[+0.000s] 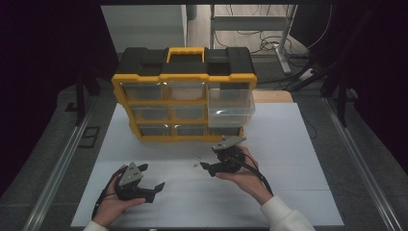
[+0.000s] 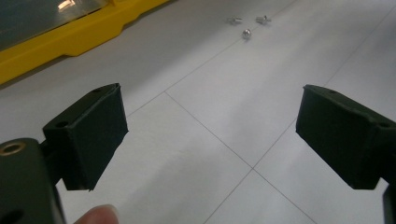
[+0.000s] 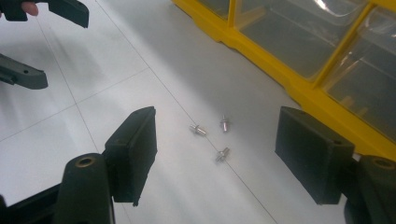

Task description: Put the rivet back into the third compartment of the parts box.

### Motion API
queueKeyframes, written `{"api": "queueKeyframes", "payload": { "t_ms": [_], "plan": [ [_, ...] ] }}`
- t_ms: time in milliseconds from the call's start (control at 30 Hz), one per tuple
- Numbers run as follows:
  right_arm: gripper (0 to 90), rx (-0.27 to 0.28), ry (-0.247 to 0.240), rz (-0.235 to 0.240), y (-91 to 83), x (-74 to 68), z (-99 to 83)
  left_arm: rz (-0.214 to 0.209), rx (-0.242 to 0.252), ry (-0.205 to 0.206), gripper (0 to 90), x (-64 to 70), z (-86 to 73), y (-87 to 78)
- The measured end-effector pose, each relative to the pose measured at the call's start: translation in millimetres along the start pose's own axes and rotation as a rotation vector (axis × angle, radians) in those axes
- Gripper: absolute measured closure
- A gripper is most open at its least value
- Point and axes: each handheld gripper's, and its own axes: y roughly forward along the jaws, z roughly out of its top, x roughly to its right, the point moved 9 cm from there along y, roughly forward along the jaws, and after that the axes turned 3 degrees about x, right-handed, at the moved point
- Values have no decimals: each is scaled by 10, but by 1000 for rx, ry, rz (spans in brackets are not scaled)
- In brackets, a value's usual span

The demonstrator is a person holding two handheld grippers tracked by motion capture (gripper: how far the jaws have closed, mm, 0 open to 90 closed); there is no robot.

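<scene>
Three small screws (image 3: 215, 135) lie on the worktop (image 1: 288, 144) just near of the yellow organizer (image 1: 185, 103), none picked up. The right gripper (image 3: 215, 154) hovers over them with fingers spread; the left gripper (image 2: 210, 135) waits, released, at near left.

In the high view, the three small screws (image 1: 197, 160) on the white table (image 1: 288, 192) are seen as mere specks, too small for their form to be made out. In the left gripper view the screws (image 2: 247, 24) are blurred, and the yellow organizer (image 2: 70, 37) is cut off by the top and left edges. In the right gripper view the organizer (image 3: 299, 88) is cropped by the top and right edges, and what the clear drawers (image 3: 299, 32) contain cannot be told. The left gripper (image 3: 28, 42) is cut off there by the left edge.
</scene>
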Motion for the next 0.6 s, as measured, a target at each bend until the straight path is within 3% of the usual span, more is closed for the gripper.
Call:
{"api": "queueKeyframes", "payload": {
  "t_ms": [433,600],
  "plan": [
    [295,-51,12,4,181,65,-64,3,3,-4,94,-18,-3,1],
    [295,-97,31,-6,275,109,-125,3,0,-4,95,-5,4,20]
  ]
}}
